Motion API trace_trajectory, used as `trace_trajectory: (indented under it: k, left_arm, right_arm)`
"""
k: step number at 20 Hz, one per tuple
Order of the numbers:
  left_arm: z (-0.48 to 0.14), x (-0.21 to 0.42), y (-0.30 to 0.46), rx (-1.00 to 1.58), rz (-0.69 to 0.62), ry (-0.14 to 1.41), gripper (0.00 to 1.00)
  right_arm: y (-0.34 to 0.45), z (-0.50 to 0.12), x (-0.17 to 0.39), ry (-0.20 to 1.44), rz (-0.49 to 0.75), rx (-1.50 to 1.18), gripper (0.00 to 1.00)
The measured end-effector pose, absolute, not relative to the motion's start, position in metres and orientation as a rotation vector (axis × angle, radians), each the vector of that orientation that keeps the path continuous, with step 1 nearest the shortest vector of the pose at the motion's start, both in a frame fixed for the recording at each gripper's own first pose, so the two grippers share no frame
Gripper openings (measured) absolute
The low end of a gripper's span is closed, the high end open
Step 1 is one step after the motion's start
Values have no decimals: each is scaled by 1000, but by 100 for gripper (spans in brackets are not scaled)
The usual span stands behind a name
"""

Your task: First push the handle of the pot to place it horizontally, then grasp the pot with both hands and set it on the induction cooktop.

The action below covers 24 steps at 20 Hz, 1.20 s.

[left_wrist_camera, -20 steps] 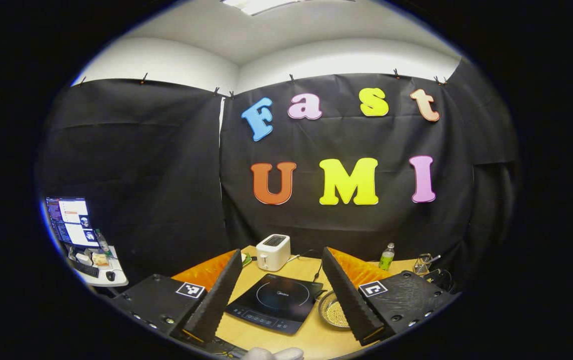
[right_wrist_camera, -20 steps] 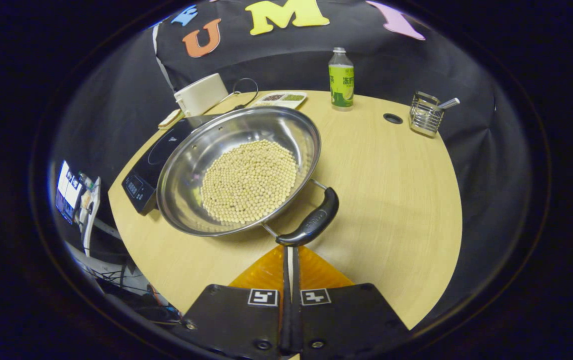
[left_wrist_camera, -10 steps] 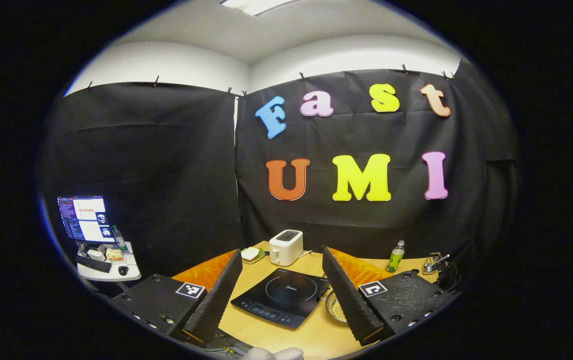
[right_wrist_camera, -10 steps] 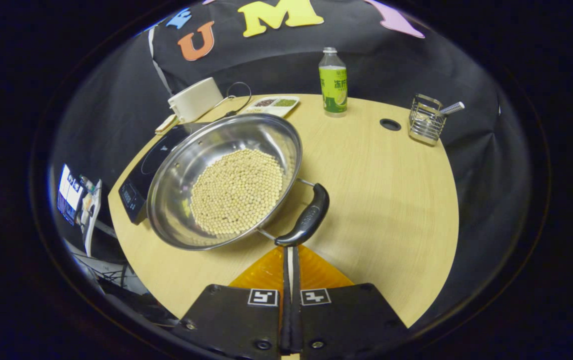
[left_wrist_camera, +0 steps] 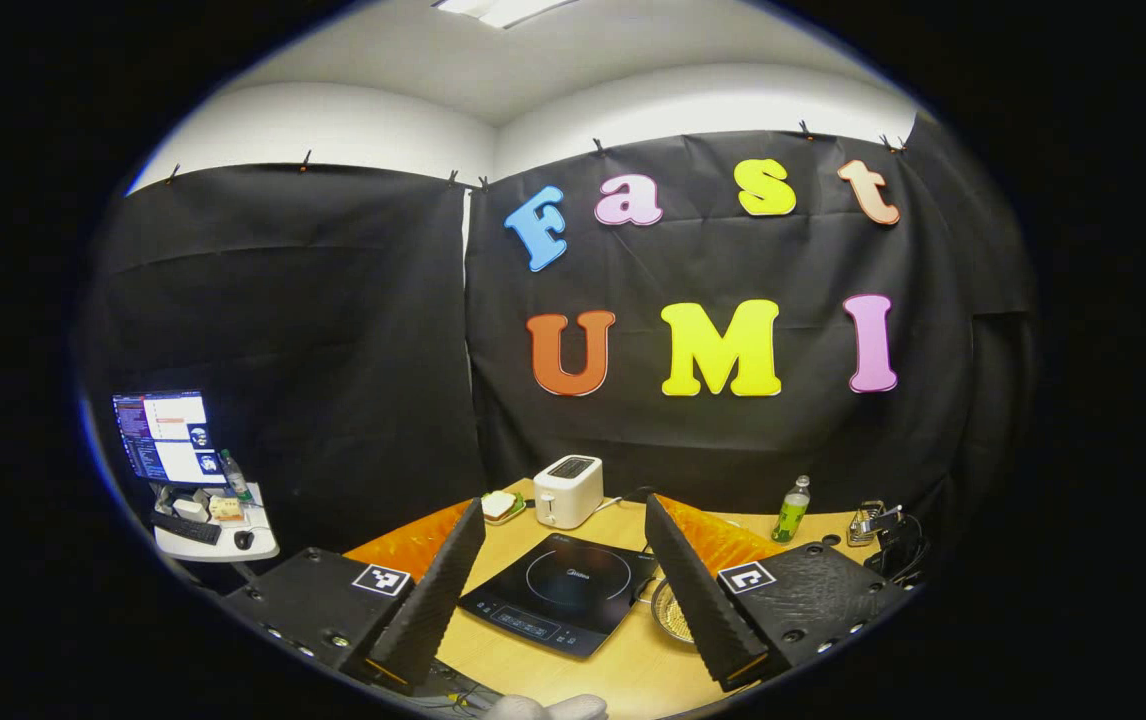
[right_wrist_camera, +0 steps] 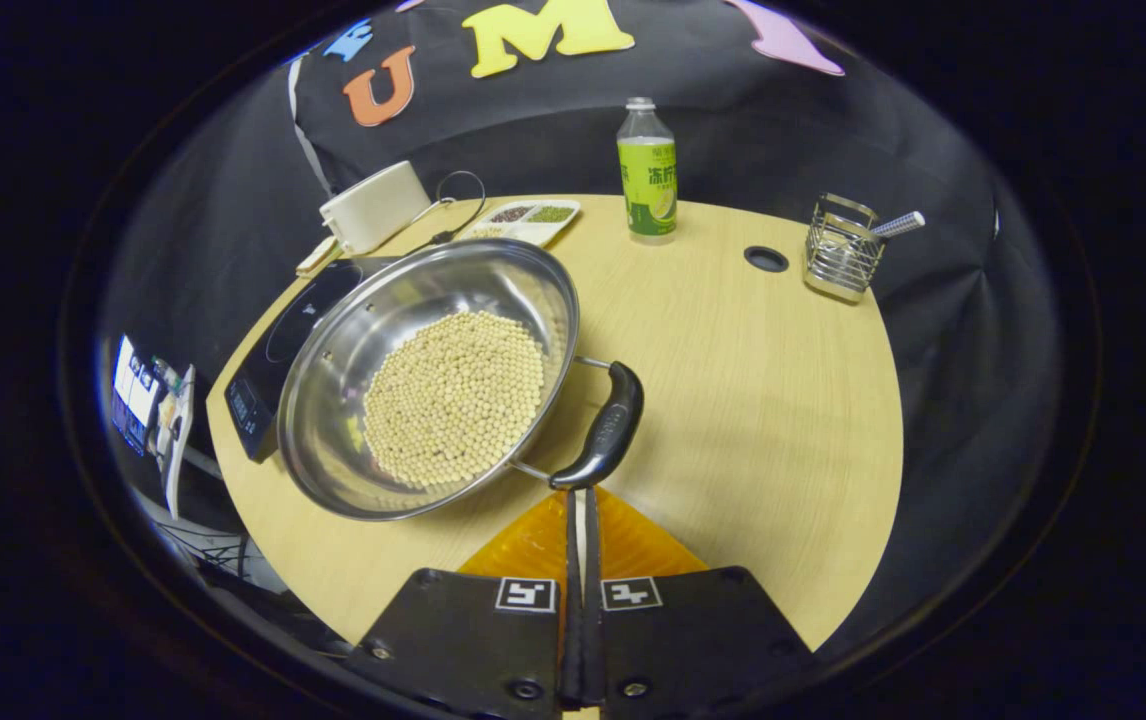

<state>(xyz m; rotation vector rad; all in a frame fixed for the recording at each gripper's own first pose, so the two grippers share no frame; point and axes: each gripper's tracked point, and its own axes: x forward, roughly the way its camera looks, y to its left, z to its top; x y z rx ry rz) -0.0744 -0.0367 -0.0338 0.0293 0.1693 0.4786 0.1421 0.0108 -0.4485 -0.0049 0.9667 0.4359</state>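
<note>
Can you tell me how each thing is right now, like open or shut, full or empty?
Right gripper: shut, fingers together at the handle.
Left gripper: open, holding nothing.
Pot: on the table, holding pale beans.
Induction cooktop: bare on top.
Bottle: upright, capped.

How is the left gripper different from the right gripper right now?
The left gripper has its fingers spread wide apart, while the right gripper has its fingers pressed together.

The left gripper is held high, with the induction cooktop seen between its fingers; the right gripper's tips sit at the near end of the pot's black handle.

Both are black with orange backing and square markers, and neither is gripping anything.
</note>
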Motion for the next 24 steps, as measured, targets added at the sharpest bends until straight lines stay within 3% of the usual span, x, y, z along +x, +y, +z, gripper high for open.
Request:
trace_trajectory:
  k: [2, 12, 14, 16, 18, 24]
  left_arm:
    - [-36, -67, -35, 30, 444, 169, 96]
    - [-72, -21, -16, -13, 175, 180, 96]
    - [-86, -13, -11, -24, 118, 189, 96]
    - [-105, -5, -6, -33, 69, 216, 96]
    - [-124, 2, -3, -50, 26, 246, 96]
    - [-202, 17, -6, -49, -35, 391, 96]
  right_arm:
    - [7, -447, 138, 961, 406, 1, 4]
    - [-2, -388, 91, 818, 232, -16, 1]
    - [-1, -376, 77, 794, 190, -1, 6]
    - [6, -366, 63, 769, 161, 52, 27]
    - [5, -366, 49, 770, 116, 74, 70]
    - [2, -368, 26, 768, 42, 86, 77]
